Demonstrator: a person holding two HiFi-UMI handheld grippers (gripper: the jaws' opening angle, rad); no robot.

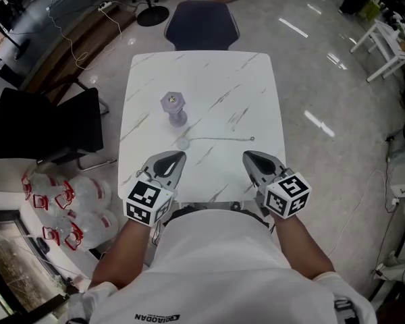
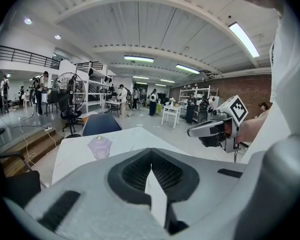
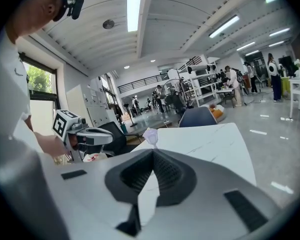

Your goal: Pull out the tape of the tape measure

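Your left gripper (image 1: 179,156) is fully closed with nothing between its jaws, and your right gripper (image 1: 247,155) is the same: pads pressed together on nothing. Both hover over the near edge of the table (image 1: 256,100), well apart from each other and angled a little downward toward the far side.

Just beyond the left gripper's tip lies the tape measure case (image 1: 183,142), a small pale disc flat on the marble top. Its tape (image 1: 219,139) runs as a thin line to the right and ends in a small tip (image 1: 252,138), just beyond your right gripper. By the look of it, the tape is already drawn out and neither gripper touches it.

If you go back in, the jaws must open first; shut as they are, they would only shove the case or the tape. The case looks light, so pulling the tip without pinning the case would likely drag the whole thing rather than pay out more tape. The tape lies flat and thin, so a pinch may slip off. Just past the case stands a lavender object (image 1: 174,106), upright; a reach that overshoots could topple it.

I cannot tell whether that object is a container. The only clear ones are the plastic jugs (image 1: 74,201) on the floor to the left, their contents unreadable.
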